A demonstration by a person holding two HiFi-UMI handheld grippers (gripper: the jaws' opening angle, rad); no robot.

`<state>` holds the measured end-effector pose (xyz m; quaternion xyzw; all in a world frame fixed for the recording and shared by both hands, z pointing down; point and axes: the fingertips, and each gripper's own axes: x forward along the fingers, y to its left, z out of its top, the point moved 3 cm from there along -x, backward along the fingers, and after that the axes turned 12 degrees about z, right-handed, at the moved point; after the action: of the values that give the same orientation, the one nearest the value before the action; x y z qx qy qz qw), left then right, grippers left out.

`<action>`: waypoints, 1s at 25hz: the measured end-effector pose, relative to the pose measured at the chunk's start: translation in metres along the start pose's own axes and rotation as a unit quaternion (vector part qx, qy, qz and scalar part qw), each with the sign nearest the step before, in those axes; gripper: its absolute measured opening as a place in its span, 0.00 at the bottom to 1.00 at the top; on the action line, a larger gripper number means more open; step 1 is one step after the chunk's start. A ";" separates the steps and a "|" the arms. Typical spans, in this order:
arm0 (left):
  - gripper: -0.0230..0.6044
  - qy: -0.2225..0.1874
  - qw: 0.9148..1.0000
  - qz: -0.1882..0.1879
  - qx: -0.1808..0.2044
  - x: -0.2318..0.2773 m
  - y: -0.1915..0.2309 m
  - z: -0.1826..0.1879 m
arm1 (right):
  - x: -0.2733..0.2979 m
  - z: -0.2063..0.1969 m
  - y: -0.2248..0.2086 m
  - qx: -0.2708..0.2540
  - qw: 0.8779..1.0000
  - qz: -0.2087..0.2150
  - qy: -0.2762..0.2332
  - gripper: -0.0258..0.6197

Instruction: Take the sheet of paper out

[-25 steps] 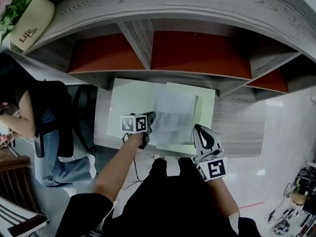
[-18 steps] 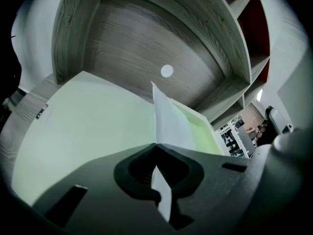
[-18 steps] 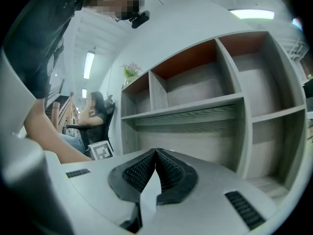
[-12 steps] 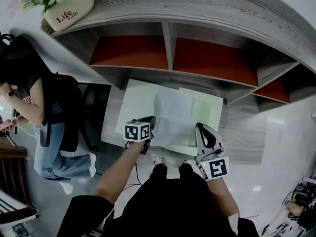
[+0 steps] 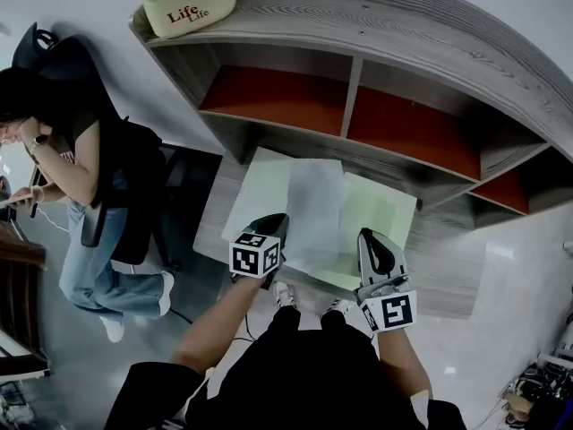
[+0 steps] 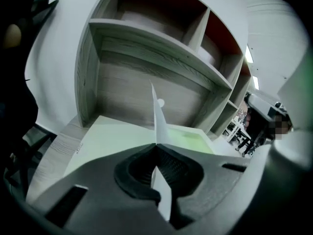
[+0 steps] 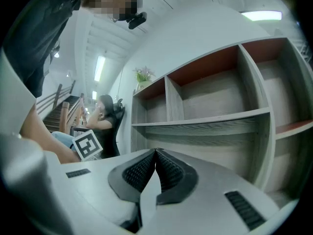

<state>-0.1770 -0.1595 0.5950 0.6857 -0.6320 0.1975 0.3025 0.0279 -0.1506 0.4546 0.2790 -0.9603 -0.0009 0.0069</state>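
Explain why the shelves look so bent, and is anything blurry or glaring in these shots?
Head view: the wide lens bows the shelf unit into an arc, and pale reflections sheen the floor. Left gripper view: the corners go dark, and the left gripper, shut on the sheet of paper, looks soft up close. Right gripper view: a ceiling light glares, and the shelf unit curves too.

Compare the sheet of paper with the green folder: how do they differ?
The sheet of paper is white-grey; the green folder is pale green. The sheet is narrower than the open folder, which shows on both sides of it. The sheet's near edge is pinched in the left gripper's jaws; the folder lies on the desk. Both are thin rectangles.
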 end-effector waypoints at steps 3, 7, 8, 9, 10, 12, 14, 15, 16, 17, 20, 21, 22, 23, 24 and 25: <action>0.05 -0.034 0.999 0.006 0.002 -0.018 0.000 0.015 | 0.005 0.006 -0.001 -0.011 1.000 0.004 -0.003 0.07; 0.05 -0.071 0.997 0.010 0.021 -0.040 -0.003 0.029 | 0.012 0.015 0.000 -0.019 1.000 0.006 -0.012 0.07; 0.05 -0.081 0.996 0.013 0.027 -0.045 -0.004 0.031 | 0.013 0.016 0.001 -0.018 1.000 0.007 -0.013 0.07; 0.05 -0.092 0.995 0.017 0.034 -0.052 -0.006 0.034 | 0.014 0.016 0.003 -0.018 1.000 0.008 -0.013 0.07; 0.05 -0.104 0.994 0.020 0.041 -0.058 -0.008 0.037 | 0.014 0.016 0.005 -0.017 1.000 0.009 -0.013 0.07; 0.05 -0.121 0.991 0.020 0.050 -0.070 -0.013 0.041 | 0.013 0.015 0.009 -0.016 1.000 0.012 -0.011 0.07; 0.05 -0.133 0.990 0.016 0.054 -0.080 -0.018 0.046 | 0.015 0.015 0.011 -0.016 1.000 0.017 -0.010 0.07; 0.05 -0.138 0.989 0.014 0.054 -0.085 -0.020 0.049 | 0.016 0.015 0.013 -0.015 1.000 0.019 -0.011 0.07; 0.05 -0.144 0.988 0.013 0.054 -0.091 -0.022 0.051 | 0.017 0.016 0.014 -0.016 1.000 0.022 -0.012 0.07; 0.05 -0.149 0.987 0.013 0.055 -0.097 -0.024 0.053 | 0.017 0.017 0.016 -0.016 1.000 0.023 -0.013 0.07; 0.05 -0.168 0.984 0.015 0.061 -0.112 -0.030 0.059 | 0.018 0.022 0.017 -0.020 0.999 0.023 -0.018 0.07; 0.05 -0.174 0.983 0.015 0.064 -0.116 -0.032 0.062 | 0.018 0.025 0.016 -0.022 0.999 0.021 -0.020 0.07; 0.05 -0.179 0.982 0.013 0.065 -0.120 -0.033 0.065 | 0.018 0.027 0.016 -0.023 0.999 0.020 -0.023 0.07; 0.05 -0.183 0.981 0.010 0.063 -0.123 -0.033 0.067 | 0.019 0.030 0.016 -0.024 0.999 0.020 -0.025 0.07; 0.05 -0.187 0.980 0.009 0.062 -0.126 -0.033 0.069 | 0.019 0.032 0.017 -0.024 0.999 0.020 -0.027 0.07; 0.05 -0.192 0.979 0.009 0.063 -0.128 -0.033 0.072 | 0.019 0.035 0.018 -0.025 0.999 0.021 -0.029 0.07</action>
<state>-0.1682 -0.1107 0.4529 0.7230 -0.6705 0.1039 0.1300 0.0017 -0.1456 0.4202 0.2583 -0.9654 -0.0326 -0.0141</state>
